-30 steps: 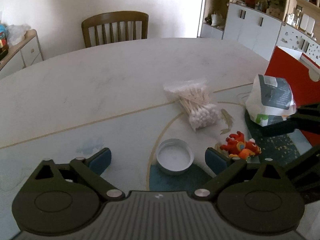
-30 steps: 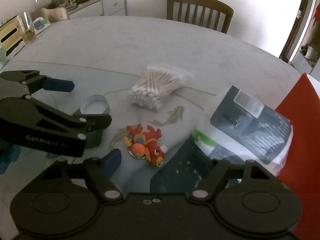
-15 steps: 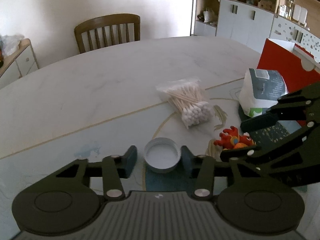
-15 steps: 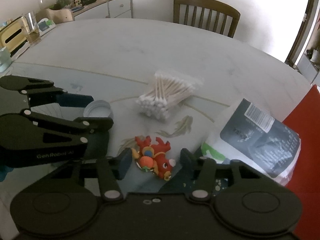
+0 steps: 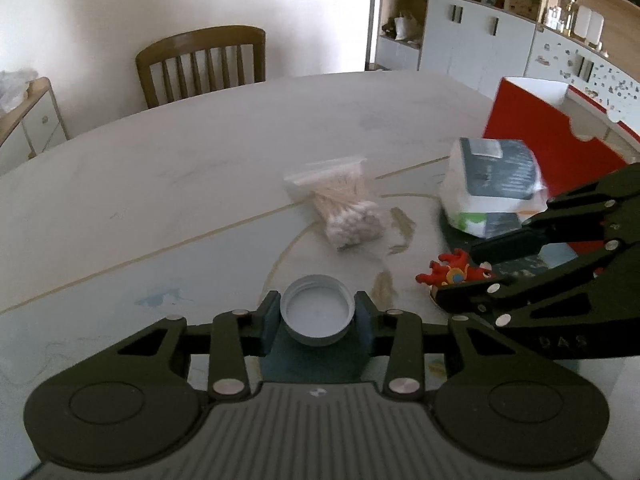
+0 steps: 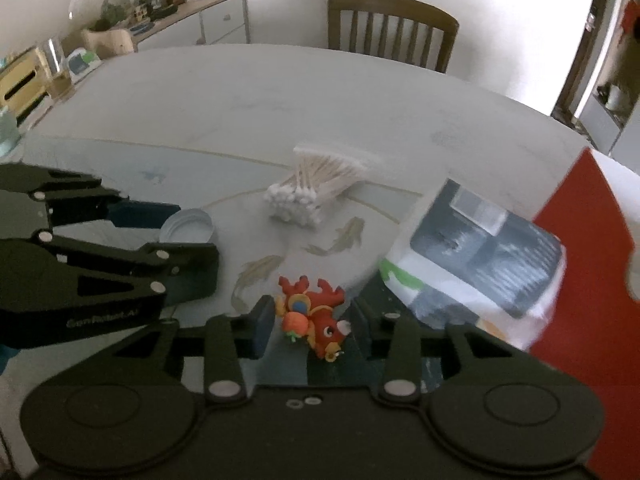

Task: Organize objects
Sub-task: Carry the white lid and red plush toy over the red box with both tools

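Note:
My left gripper (image 5: 317,314) is shut on a white jar lid (image 5: 317,308), its blue pads touching both sides; the lid also shows in the right wrist view (image 6: 186,226). My right gripper (image 6: 314,322) is shut on a small red fish toy (image 6: 314,314), seen from the left wrist view (image 5: 452,272) too. A bag of cotton swabs (image 5: 344,208) lies on the table beyond, and a white and grey packet (image 5: 494,188) stands at the right against a red box (image 5: 548,136).
The round marble table (image 5: 180,152) stretches back to a wooden chair (image 5: 202,64). A sideboard with clutter (image 6: 160,20) stands at the far left in the right wrist view. Cabinets (image 5: 480,44) line the far right wall.
Both grippers have closed from wide open: the left onto the jar lid, the right onto the red fish toy. Both moved forward toward their objects.

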